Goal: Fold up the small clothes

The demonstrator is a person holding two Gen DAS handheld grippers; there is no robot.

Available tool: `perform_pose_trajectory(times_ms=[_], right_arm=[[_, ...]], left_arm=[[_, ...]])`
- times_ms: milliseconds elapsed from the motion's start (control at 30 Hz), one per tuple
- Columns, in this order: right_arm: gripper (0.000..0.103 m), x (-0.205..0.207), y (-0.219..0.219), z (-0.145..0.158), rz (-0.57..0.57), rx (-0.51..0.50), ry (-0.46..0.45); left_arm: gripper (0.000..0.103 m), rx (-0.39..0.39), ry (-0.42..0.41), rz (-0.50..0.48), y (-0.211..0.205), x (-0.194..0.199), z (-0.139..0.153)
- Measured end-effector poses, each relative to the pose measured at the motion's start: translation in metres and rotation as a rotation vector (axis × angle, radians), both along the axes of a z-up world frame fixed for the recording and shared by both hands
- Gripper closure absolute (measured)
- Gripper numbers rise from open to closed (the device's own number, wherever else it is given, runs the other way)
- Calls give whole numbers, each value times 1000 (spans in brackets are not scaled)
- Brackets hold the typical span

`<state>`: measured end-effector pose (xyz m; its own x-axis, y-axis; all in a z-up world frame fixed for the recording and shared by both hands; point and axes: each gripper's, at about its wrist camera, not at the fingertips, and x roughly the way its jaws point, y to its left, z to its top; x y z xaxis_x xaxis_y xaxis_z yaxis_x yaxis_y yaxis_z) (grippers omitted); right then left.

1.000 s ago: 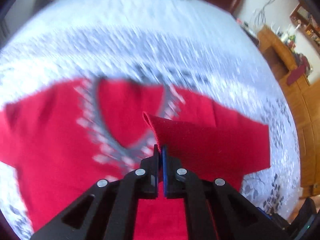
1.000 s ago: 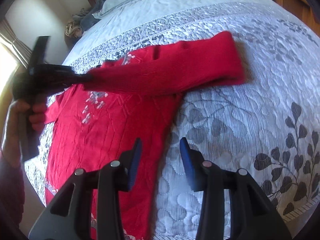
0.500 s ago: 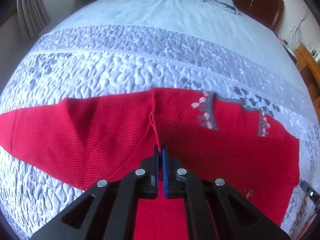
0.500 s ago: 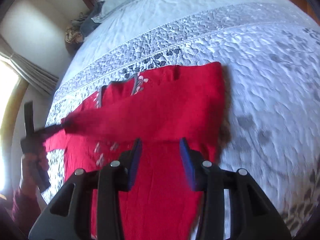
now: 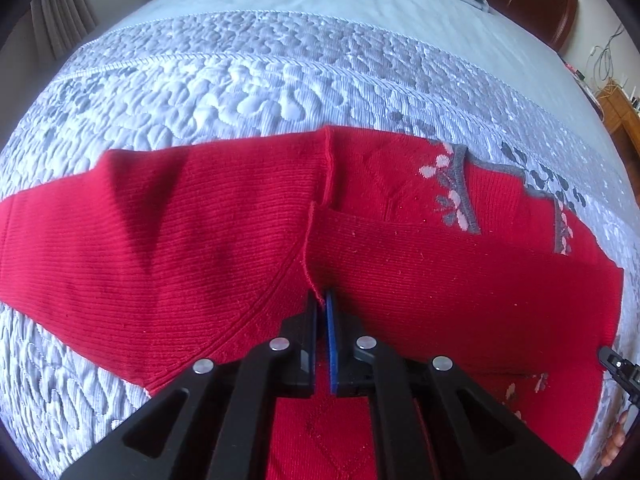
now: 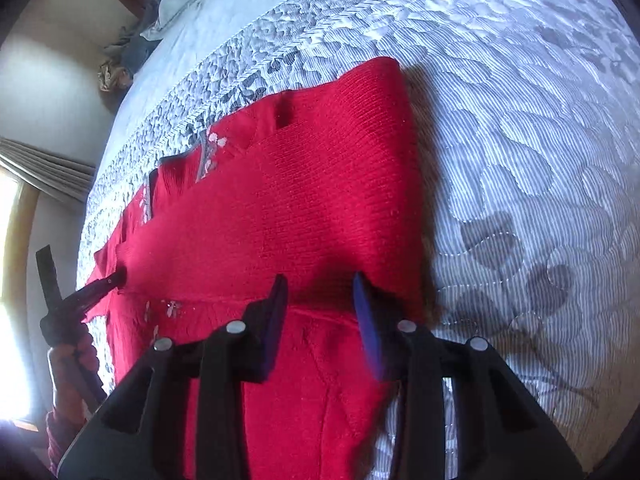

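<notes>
On the quilted bed [image 5: 248, 76], red sweater's sleeve cuff [image 5: 316, 280] between pinched left claw [image 5: 321, 304] tips.

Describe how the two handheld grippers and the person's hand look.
Both the left gripper and right gripper are matte black, angular, with triangular cutouts, silver round bolts and blue pads inside the fingers. The left hand is bare above a dark red cuff.

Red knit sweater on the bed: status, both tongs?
Left tongs shut on sleeve cuff of red knit sweater, sleeve folded across chest. Right tongs open, over sweater. Quilted grey bedspread underneath; nothing blocking.
</notes>
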<state>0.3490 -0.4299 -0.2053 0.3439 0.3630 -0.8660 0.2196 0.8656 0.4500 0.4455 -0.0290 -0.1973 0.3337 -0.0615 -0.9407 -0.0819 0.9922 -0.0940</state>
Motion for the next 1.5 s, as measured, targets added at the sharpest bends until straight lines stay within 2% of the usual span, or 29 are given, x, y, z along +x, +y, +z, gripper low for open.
perform_pose_trajectory(times_ms=[167, 267, 300, 333, 400, 500, 633, 667, 733, 800, 867, 933, 1000, 1033, 1067, 1100, 1133, 1200, 1300, 1367, 1500], right_arm=[[69, 1, 12, -4, 26, -85, -18], [69, 3, 21, 2, 64, -154, -7], [63, 4, 22, 8, 66, -159, 2], [49, 3, 22, 16, 61, -147, -2], [38, 1, 27, 38, 62, -140, -67], [38, 9, 41, 57, 81, -166, -110], [40, 29, 60, 45, 110, -180, -62], [40, 32, 63, 35, 107, -171, -36], [42, 34, 63, 19, 95, -154, 4], [42, 33, 62, 3, 87, -156, 17], [41, 30, 65, -2, 92, -178, 2], [33, 32, 77, -6, 123, -244, -3], [32, 31, 87, -2, 151, -303, 2], [34, 29, 93, 5, 156, -335, -4], [34, 25, 95, 12, 157, -337, -24], [35, 18, 96, 20, 157, -320, -56], [35, 9, 97, 30, 161, -292, -89], [34, -12, 100, 44, 174, -254, -126], [34, -37, 107, 50, 192, -241, -140], [34, -47, 116, 47, 208, -242, -137], [34, -50, 129, 39, 230, -276, -118]], left_arm=[[96, 13, -11, -6, 0, 3, -6], [94, -15, 1, 0, 5, 5, 5], [94, -32, -12, 18, 10, 4, 14], [94, -53, -46, 38, 17, 3, 25], [94, -65, -117, 52, 25, 3, 49], [93, -79, -95, -1, 15, 13, 53], [93, -138, -53, -65, -9, 19, 36], [93, -153, -22, -71, -15, 20, 25], [92, -148, 27, -65, -17, 20, 6], [95, -139, 28, -65, -17, 20, -8], [95, -147, 24, -69, -15, 20, -12], [95, -157, 32, -66, -14, 20, -12], [95, -178, 33, -55, -7, 18, -2], [88, -186, 30, -39, 1, 12, 6], [79, -194, 4, -14, 15, 3, 20], [49, -198, -19, -7, 26, -1, 27], [29, -179, -67, 17, 51, -14, 41], [29, -123, -95, 75, 94, -24, 50], [30, -42, -86, 226, 184, -48, 52], [32, 44, -56, 361, 254, -62, 50], [33, 71, -22, 547, 349, -77, 48]])
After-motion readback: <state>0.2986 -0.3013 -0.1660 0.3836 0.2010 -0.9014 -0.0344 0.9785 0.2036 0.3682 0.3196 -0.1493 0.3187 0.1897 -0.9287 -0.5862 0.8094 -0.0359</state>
